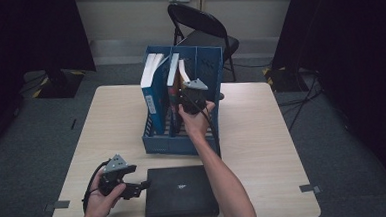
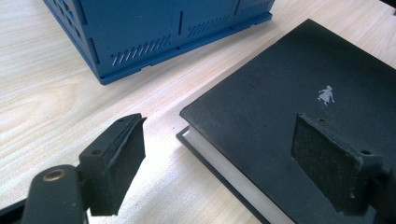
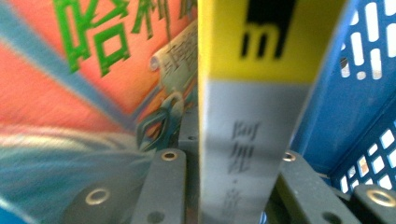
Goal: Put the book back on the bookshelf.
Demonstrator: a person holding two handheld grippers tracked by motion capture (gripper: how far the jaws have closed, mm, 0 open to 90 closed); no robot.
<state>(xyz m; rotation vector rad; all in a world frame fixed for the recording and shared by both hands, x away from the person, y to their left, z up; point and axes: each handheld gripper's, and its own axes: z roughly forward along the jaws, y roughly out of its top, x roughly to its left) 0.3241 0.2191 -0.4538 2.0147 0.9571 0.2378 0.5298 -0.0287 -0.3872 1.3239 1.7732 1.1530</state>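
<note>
Jaws of my right gripper [image 3: 224, 186] clamp the yellow-and-grey book [image 3: 247, 116] by its spine; keep it upright in the blue file rack [image 1: 182, 141], clear of the neighbouring red book [image 3: 93, 79], left gripper [image 2: 219, 158] idling open.

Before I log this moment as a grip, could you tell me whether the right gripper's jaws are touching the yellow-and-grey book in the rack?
Touching. The right gripper view shows both jaws of the right gripper flush against the yellow-and-grey book, no gap showing.
</note>
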